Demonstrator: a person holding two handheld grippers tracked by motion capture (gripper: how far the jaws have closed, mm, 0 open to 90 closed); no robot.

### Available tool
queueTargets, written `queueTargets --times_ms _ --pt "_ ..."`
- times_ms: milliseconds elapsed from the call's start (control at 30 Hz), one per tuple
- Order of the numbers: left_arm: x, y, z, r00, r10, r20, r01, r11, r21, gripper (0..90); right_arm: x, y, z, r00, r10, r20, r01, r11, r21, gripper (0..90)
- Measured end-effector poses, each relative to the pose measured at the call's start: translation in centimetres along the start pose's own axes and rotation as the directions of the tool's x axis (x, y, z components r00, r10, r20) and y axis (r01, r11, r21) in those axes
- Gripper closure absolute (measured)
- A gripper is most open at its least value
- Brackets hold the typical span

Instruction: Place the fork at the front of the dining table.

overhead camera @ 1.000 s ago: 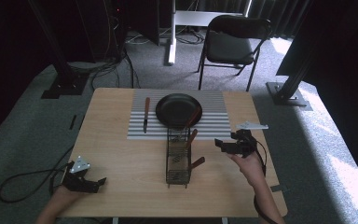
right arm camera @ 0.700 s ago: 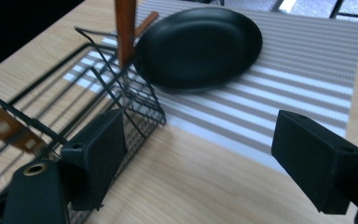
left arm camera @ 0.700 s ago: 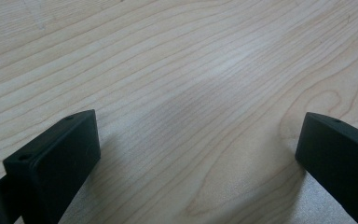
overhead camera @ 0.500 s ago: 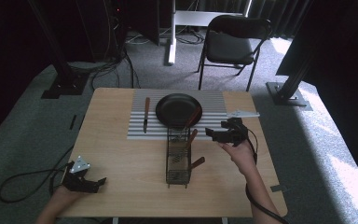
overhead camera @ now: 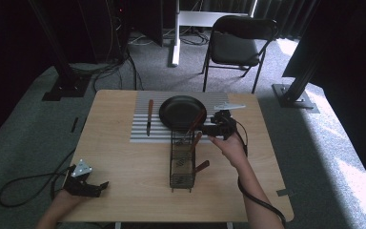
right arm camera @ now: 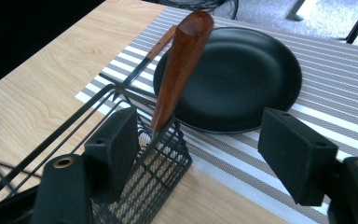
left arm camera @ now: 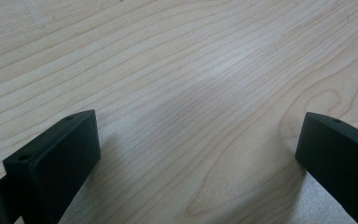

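Nearest, at the table's (overhead camera: 124,191) near left corner, the left gripper (overhead camera: 91,187) rests on bare wood with its jaws spread wide and nothing between them. Toward the middle stands the black wire caddy (overhead camera: 182,162), its far end touching the striped mat (overhead camera: 143,129). There the right gripper (overhead camera: 205,129) reaches the wooden handle (right arm camera: 179,70) leaning up out of the caddy; its jaws have just been closing, yet stand apart either side of the handle without pressing it. Beyond lies the black pan (overhead camera: 181,112), and a knife (overhead camera: 149,117) near the mat's left edge.
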State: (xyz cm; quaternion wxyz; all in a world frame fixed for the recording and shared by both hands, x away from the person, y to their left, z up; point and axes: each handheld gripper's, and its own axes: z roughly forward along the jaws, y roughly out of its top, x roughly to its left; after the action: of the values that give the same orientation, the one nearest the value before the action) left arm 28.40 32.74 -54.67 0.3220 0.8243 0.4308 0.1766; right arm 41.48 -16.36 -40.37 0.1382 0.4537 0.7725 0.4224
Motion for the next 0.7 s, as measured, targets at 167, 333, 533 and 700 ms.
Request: queueTargets --times_ms 167,333,533,700 --pt "0.0 0.0 0.0 1.0000 0.000 0.000 0.000 1.0000 0.000 0.0 0.1 0.4 1.2 0.9996 0.023 -0.016 -0.022 1.000 0.006 32.5" --pt "0.0 0.0 0.0 1.0000 0.000 0.000 0.000 1.0000 0.000 0.0 0.1 0.7 2.1 0.9975 0.056 -0.043 -0.056 0.998 0.003 42.8" --pt "0.0 0.0 0.0 1.0000 0.000 0.000 0.000 1.0000 0.000 0.0 -0.4 0.7 2.7 0.9891 0.109 -0.099 -0.110 0.994 -0.004 59.6" --pt "0.0 0.0 0.0 1.0000 0.000 0.000 0.000 1.0000 0.000 0.0 -0.2 0.7 2.8 0.9873 0.098 -0.125 -0.098 0.995 0.006 69.5"
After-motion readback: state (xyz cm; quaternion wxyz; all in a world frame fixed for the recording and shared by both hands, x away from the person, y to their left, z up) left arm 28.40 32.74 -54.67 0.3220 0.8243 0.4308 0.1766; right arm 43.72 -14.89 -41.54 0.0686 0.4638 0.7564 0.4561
